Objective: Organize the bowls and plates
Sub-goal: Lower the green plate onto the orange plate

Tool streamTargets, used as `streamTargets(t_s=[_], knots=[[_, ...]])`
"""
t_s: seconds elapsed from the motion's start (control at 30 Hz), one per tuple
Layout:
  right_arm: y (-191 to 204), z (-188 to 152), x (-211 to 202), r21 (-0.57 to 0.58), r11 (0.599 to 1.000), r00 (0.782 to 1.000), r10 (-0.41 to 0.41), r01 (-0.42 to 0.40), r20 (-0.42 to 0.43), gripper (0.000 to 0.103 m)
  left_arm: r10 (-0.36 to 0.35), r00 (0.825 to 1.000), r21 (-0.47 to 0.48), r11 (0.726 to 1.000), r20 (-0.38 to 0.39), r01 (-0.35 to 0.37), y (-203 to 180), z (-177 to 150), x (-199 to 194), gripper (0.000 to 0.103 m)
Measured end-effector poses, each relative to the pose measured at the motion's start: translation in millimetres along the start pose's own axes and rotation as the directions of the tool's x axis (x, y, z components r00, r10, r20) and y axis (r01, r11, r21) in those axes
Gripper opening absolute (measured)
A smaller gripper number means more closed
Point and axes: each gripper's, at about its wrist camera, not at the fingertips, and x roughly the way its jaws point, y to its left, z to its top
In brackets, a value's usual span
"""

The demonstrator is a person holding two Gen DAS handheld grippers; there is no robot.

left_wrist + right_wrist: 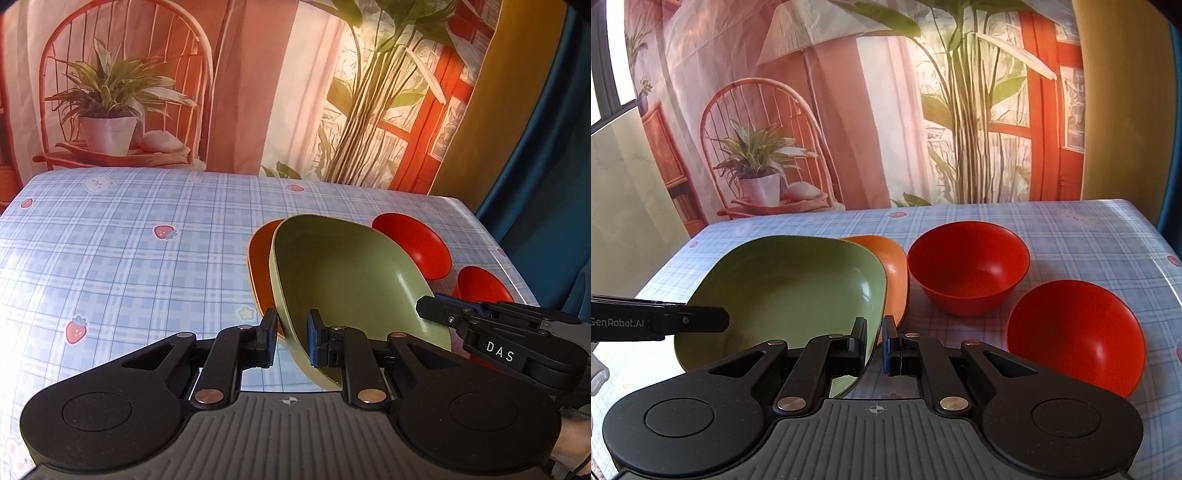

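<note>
A green squarish plate (343, 273) is held tilted above an orange plate (260, 266) on the table. My left gripper (291, 332) is shut on the green plate's near rim. My right gripper (874, 338) is shut on the plate's opposite rim; it also shows in the left wrist view (428, 308). In the right wrist view the green plate (783, 291) covers most of the orange plate (892, 266), and the left gripper (720, 319) enters from the left. Two red bowls (967, 273) (1075, 332) stand upright to the right.
The table (110, 258) has a blue plaid cloth with strawberry prints. A printed backdrop (221, 81) hangs behind its far edge. The table's right edge (1167, 251) runs close to the red bowls.
</note>
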Motion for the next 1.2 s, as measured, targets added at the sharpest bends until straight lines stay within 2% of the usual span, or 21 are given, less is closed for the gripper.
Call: streamTargets(t_s=[0.3,0.47,0.8,1.2], knots=[[-7,36,34,-0.03,1.0,1.0,-0.007,0.006,-0.023,0.008,0.008,1.0,0.005,1.0,0.016,-0.008,5,30,28,0.018],[-6,47,51,-0.071,0.997,0.999,-0.024,0.021,-0.041,0.008,0.019,1.0,0.006,1.0,0.001,-0.019,9,35,44,0.018],[-8,45,68,-0.107,0.993,0.996,-0.047,0.039,-0.074,0.008,0.026,0.998,0.022,0.999,-0.052,-0.025,11,23,66,0.018],[-9,42,68,-0.114,0.993,0.995,-0.053,0.044,-0.079,0.009,0.063,0.997,0.064,0.996,-0.039,-0.061,6,17,64,0.019]])
